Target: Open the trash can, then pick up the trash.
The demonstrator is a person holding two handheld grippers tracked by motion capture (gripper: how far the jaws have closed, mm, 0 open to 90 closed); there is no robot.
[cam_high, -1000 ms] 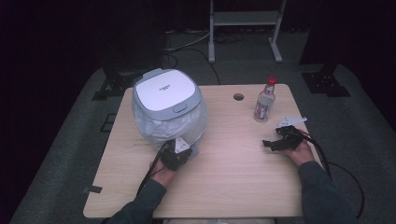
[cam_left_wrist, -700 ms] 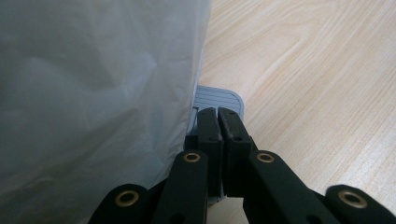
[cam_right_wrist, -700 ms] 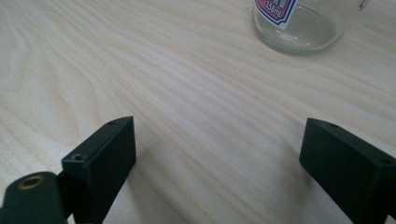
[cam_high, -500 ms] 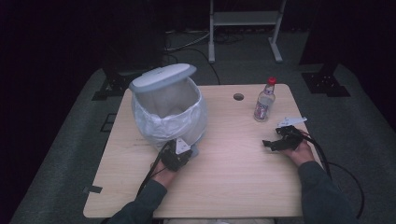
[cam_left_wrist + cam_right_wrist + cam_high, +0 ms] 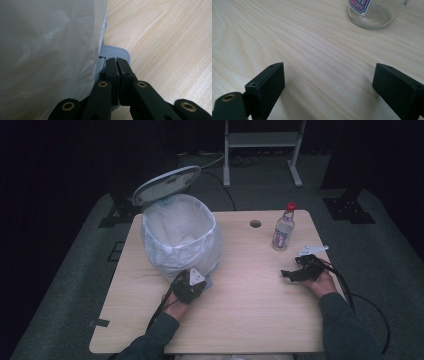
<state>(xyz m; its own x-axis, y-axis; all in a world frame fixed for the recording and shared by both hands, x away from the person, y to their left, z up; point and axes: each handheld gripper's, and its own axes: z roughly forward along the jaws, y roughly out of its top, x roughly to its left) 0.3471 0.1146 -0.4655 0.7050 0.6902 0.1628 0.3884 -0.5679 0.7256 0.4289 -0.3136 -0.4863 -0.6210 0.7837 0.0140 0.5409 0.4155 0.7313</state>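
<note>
A white pedal bin [image 5: 180, 237] lined with a white bag [image 5: 47, 50] stands on the left half of the table [image 5: 250, 320]. Its grey lid [image 5: 166, 184] is tipped up and back, so the bin's mouth is open. My left gripper [image 5: 192, 280] is at the bin's front foot. In the left gripper view its jaws are shut [image 5: 116, 61] with nothing between them, and their tips rest on the grey ribbed pedal [image 5: 115, 51]. My right gripper [image 5: 290, 274] lies low over the table at the right, open [image 5: 328, 75] and holding nothing.
A clear bottle [image 5: 283, 227] with a red cap stands at the back right, just beyond the right gripper; its base [image 5: 372, 12] is near the top of the right gripper view. A white scrap [image 5: 312, 250] lies beside it. A round cable hole [image 5: 255, 224] is in the tabletop.
The bin's lid has swung from closed to fully open and tipped back. The left gripper stays at the pedal; the right gripper has not moved.
</note>
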